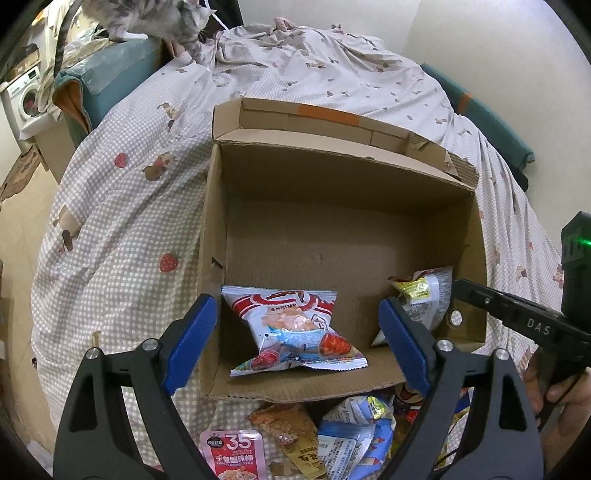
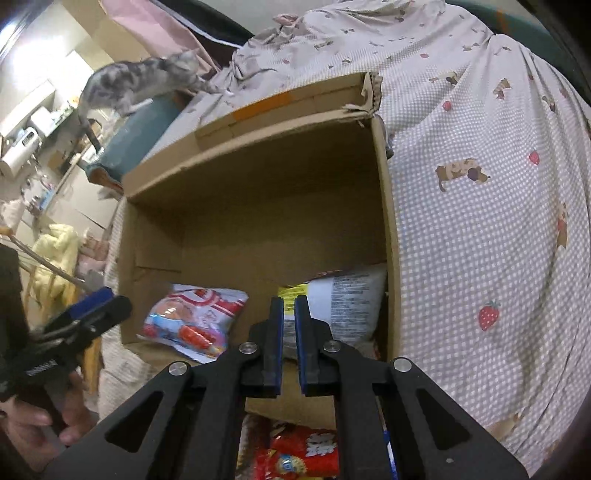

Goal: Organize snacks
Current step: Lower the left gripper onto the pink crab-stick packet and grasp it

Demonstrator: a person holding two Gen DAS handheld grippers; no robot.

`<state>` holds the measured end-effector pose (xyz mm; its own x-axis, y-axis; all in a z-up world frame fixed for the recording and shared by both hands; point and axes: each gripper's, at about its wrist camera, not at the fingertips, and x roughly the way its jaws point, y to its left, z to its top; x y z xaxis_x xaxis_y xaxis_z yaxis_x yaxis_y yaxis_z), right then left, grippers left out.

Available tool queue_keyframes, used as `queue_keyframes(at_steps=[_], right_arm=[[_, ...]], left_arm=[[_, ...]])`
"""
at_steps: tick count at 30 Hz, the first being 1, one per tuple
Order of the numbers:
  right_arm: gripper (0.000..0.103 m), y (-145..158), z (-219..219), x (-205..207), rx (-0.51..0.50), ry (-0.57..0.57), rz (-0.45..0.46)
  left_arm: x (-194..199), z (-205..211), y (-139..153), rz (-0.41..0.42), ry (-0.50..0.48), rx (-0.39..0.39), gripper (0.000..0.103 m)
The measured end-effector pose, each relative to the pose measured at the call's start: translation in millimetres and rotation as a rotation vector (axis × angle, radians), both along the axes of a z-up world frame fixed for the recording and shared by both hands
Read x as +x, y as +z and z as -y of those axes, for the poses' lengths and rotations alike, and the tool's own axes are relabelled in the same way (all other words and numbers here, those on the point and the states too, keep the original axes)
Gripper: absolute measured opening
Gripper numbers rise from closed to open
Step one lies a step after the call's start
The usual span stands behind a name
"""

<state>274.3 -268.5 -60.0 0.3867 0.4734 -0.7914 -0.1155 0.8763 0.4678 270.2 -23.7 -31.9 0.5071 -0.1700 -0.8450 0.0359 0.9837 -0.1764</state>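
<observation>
An open cardboard box [image 1: 332, 206] lies on the bed, also in the right wrist view [image 2: 258, 192]. A shrimp-chip bag [image 1: 295, 328] lies inside at the front left, seen too in the right wrist view [image 2: 195, 317]. A white bag [image 1: 424, 299] leans in the front right corner; the right wrist view shows it [image 2: 347, 299]. My left gripper [image 1: 297, 314] is open and empty, its fingers either side of the shrimp bag. My right gripper [image 2: 289, 306] is shut with a narrow gap and holds nothing, just before the white bag. Loose snack packs [image 1: 332, 435] lie in front of the box.
A checked bedsheet [image 1: 122, 229] covers the bed around the box. A grey tabby cat [image 1: 159, 18] stands on the blue headboard at the far left. A red snack pack [image 2: 306, 458] lies under my right gripper. A washing machine [image 1: 26, 96] stands at the left.
</observation>
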Motion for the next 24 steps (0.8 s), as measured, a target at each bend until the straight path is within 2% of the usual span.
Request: queue_keyframes(at_steps=[1, 2, 4, 5, 6, 13, 18, 24], right_arm=[[0.013, 0.7, -1.1, -3.7, 0.0, 0.003, -0.002], [0.022, 1.1, -1.8, -5.9, 0.0, 0.006, -0.006], [0.046, 2.7, -1.4, -11.9, 0.005, 0.009, -0.015], [0.067, 4.8, -0.8, -14.6, 0.01, 0.006, -0.011], [0.073, 8.0, 0.6, -18.4, 0.013, 0.0, 0.001], [0.073, 22.0, 4.7, -37.1, 0.01, -0.015, 0.018], [0.073, 24.8, 11.4, -52.9, 0.017, -0.042, 0.014], [0.073, 24.5, 14.5, -76.5, 0.014, -0.052, -0.004]], left_arm=[[-1.0, -0.1, 1.0, 0.004, 0.0, 0.0, 0.087], [-2.4, -0.3, 2.1, 0.008, -0.001, 0.001, 0.087], [-5.0, -0.8, 3.5, 0.015, 0.002, 0.009, 0.087], [-6.2, -1.0, 3.7, 0.017, 0.005, 0.012, 0.087], [-7.6, -2.0, 4.2, 0.02, 0.008, 0.015, 0.087], [-23.8, -12.0, 15.4, 0.05, 0.046, 0.042, 0.087], [-42.4, -18.0, 22.4, 0.08, 0.051, 0.101, 0.087], [-61.0, -36.4, 14.5, 0.023, 0.109, 0.077, 0.087]])
